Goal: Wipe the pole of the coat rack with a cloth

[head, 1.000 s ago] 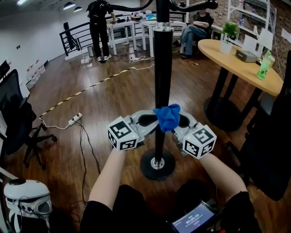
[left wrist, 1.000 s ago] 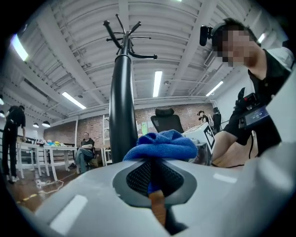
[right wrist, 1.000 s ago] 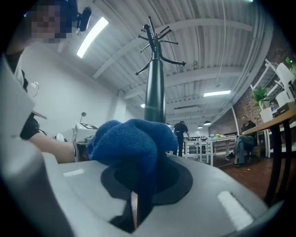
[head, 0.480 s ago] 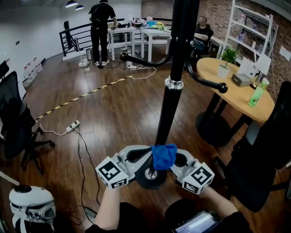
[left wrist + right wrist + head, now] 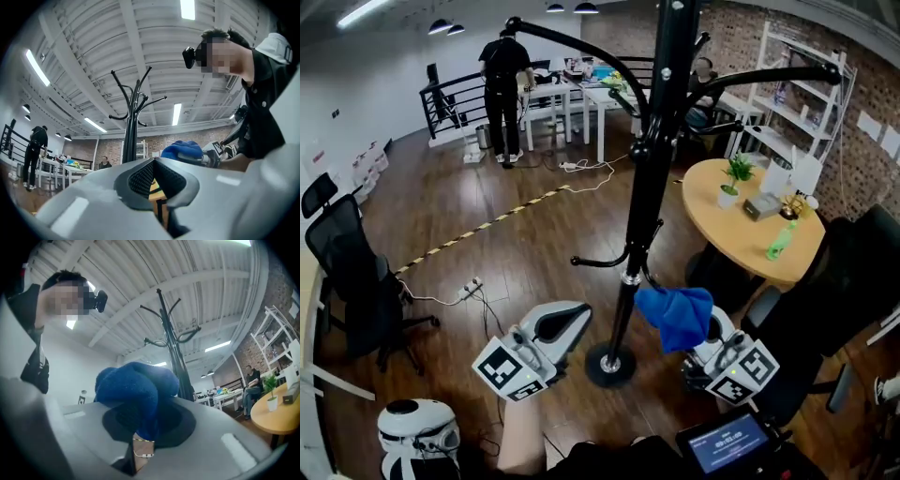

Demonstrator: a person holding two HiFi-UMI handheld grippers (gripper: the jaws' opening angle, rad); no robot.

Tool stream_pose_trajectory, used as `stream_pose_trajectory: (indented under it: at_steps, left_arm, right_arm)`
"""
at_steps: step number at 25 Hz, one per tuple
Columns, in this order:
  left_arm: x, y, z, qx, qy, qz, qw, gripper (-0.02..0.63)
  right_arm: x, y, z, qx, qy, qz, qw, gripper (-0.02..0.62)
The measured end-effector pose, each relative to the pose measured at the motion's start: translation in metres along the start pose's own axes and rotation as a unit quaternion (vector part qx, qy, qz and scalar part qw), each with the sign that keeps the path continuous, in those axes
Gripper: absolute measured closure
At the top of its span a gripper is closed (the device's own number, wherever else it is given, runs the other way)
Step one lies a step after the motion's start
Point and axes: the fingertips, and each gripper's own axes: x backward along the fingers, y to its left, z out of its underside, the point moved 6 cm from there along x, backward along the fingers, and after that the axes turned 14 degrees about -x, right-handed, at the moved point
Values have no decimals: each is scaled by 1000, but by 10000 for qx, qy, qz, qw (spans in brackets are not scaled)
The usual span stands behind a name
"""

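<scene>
The blue cloth has come off the coat rack pole. Half a second ago it sat bunched against the pole between both tools; it now hangs to the pole's right, apart from it, pinched in the fingers of the right gripper. The left gripper has drawn back to the pole's left, its fingers pressed together on nothing. Both tools sit low, near the round base, and neither touches the rack. The view has also lifted to take in the hooks overhead. The pull-away may mark the end of a downward stroke or a pause before a fresh one, and wiping cannot resume until the cloth meets the pole again.

Room to move is uneven. A low hook juts left from the pole just above the grippers and could snag an upward pass. The round wooden surface and a dark chair crowd the right side. To the left lies open wood floor, crossed by a power strip and cables, with an office chair well apart.
</scene>
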Motion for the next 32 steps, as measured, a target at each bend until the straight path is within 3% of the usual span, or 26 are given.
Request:
stream_pose_trajectory:
  at_steps: [3,7,12,18,22,32]
  left_arm:
    - [-6,-3,-49,-255,-6,91,9996,601]
    - [-9,-22,-85,-444,-149,134,9988,601]
    - [-16,-57,-86,-361,-130,30,9993,601]
    - [-42,-120,-97,-354,-181,-487,9980,601]
    - [-61,-156,-105,-474,-70,-569,9972,601]
    - [-49,-168,-131,-608,-188,-489,9968,601]
  right_arm:
    - [9,20,-49,145,-195,50,9997,543]
    - [32,34,-69,181,-505,-60,9985,543]
    - [62,22,-49,-47,-216,0,9998,545]
    - [114,11,-63,-169,-90,-539,9984,545]
    - [138,6,-71,-231,-57,-722,9971,545]
    - [139,36,-73,-159,-176,-840,9962,545]
